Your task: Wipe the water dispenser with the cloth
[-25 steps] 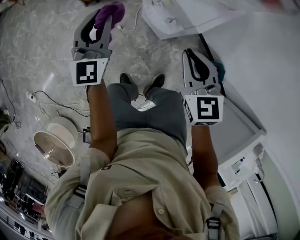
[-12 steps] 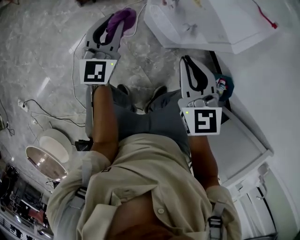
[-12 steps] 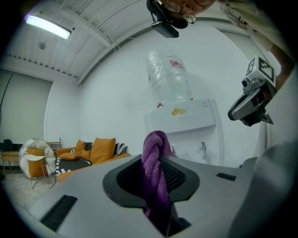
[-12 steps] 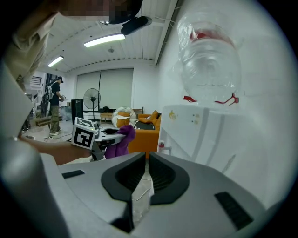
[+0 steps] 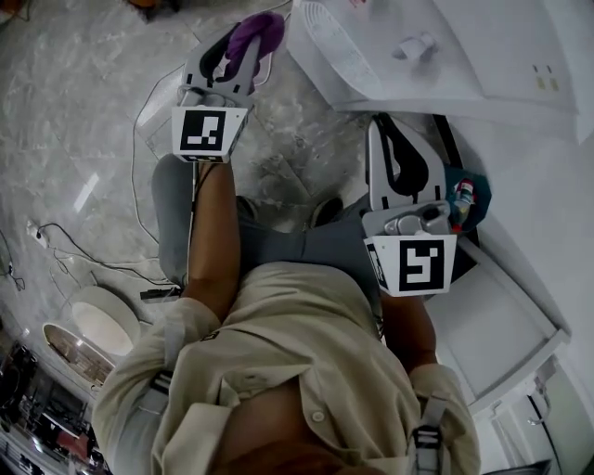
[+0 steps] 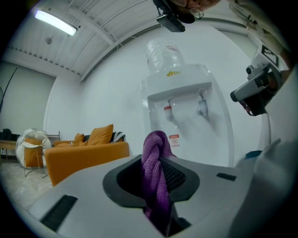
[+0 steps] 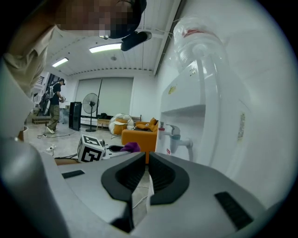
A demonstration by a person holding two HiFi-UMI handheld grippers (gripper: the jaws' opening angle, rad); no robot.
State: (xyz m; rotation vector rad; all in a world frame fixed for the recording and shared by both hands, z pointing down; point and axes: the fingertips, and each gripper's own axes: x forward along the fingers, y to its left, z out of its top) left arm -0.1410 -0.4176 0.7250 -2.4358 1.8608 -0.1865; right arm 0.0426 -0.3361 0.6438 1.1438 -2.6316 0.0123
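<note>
The white water dispenser (image 5: 436,56) fills the top right of the head view. In the left gripper view it stands straight ahead (image 6: 186,125) with two taps (image 6: 201,108) and a clear bottle (image 6: 164,56) on top. My left gripper (image 5: 243,42) is shut on a purple cloth (image 5: 258,26), which is bunched between the jaws (image 6: 156,153) a short way from the dispenser's front. My right gripper (image 5: 382,125) hangs beside the dispenser's side wall (image 7: 205,107), shut with nothing in it (image 7: 145,160).
A teal object with a small bottle (image 5: 461,199) lies on a white cabinet (image 5: 501,315) by my right gripper. Cables (image 5: 139,111) run over the marble floor. A round white seat (image 5: 93,325) is at lower left. An orange sofa (image 6: 88,153) and a fan (image 7: 91,100) stand farther off.
Both grippers have moved closer to the dispenser, which now looms larger at the top right. The left gripper still carries the cloth. The right gripper stays shut.
</note>
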